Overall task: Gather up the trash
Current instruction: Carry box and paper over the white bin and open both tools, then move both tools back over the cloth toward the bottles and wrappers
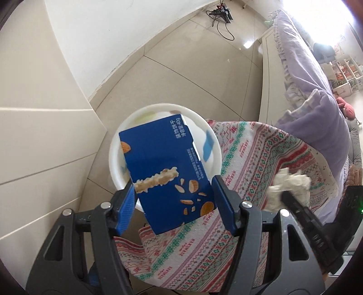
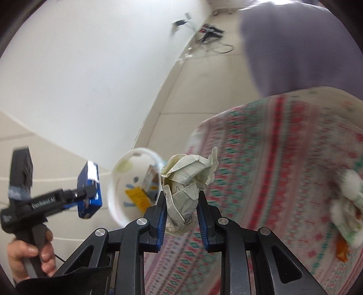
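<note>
My left gripper (image 1: pixel 173 181) is shut on a blue snack box (image 1: pixel 163 158), its blue pads pressing both long edges. The box hangs tilted above a white round bin (image 1: pixel 115 168) on the floor. In the right wrist view the same box (image 2: pixel 87 179) and left gripper (image 2: pixel 90 192) sit left of the bin (image 2: pixel 112 195), which holds yellow and blue scraps. My right gripper (image 2: pixel 181 195) is shut on a crumpled ball of off-white paper (image 2: pixel 186 177), over the table edge beside the bin. The left wrist view shows that paper (image 1: pixel 292 181) at the right.
A table with a red-and-green patterned cloth (image 2: pixel 272 158) stands right of the bin. A crumpled white-and-green wrapper (image 2: pixel 349 204) lies blurred on it at the right. Purple bedding (image 1: pixel 317 118) rises behind. White panels (image 1: pixel 45 136) stand left, and cables (image 1: pixel 221 13) lie on the tiled floor beyond.
</note>
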`<state>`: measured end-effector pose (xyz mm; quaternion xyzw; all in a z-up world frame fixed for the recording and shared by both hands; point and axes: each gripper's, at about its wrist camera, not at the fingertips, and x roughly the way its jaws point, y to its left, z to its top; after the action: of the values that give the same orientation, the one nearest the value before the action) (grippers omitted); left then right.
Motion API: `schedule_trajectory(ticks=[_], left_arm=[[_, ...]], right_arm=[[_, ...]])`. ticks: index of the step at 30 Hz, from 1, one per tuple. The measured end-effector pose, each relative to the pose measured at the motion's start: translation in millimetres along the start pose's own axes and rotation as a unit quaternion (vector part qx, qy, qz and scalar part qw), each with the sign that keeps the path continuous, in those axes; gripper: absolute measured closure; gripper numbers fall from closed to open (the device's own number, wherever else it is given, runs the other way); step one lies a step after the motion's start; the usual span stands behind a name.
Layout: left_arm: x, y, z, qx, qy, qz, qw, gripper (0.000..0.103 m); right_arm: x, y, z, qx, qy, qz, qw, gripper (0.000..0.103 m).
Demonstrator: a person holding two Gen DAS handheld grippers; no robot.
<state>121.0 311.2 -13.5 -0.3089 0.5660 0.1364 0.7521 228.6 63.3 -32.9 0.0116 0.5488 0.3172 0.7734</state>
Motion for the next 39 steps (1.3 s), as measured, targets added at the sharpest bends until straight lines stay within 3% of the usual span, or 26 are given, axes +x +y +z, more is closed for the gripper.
schedule_trajectory(ticks=[12, 19, 24, 29, 39], left_arm=[[9, 16, 9, -0.016, 0.004, 0.007, 0.9998, 0.037], [10, 16, 12, -0.024, 0.007, -0.005, 0.9997, 0.037], [11, 10, 11, -0.009, 0.009, -0.009, 0.9999, 0.037], [12, 10, 11, -0.009, 0.010, -0.011, 0.9998, 0.037], [22, -3, 8, -0.005, 0.019, -0.017, 0.9997, 0.031]], right_arm=[[65, 58, -10, -0.046, 0.021, 0.037, 0.998, 0.076], [87, 78, -13, -0.057, 0.033, 0.039, 0.997, 0.065], [85, 72, -11, -0.042, 0.026, 0.026, 0.998, 0.060], [80, 62, -6, -0.014, 0.021, 0.053, 0.998, 0.054], [48, 41, 1, 0.009, 0.001, 0.020, 1.000, 0.052]])
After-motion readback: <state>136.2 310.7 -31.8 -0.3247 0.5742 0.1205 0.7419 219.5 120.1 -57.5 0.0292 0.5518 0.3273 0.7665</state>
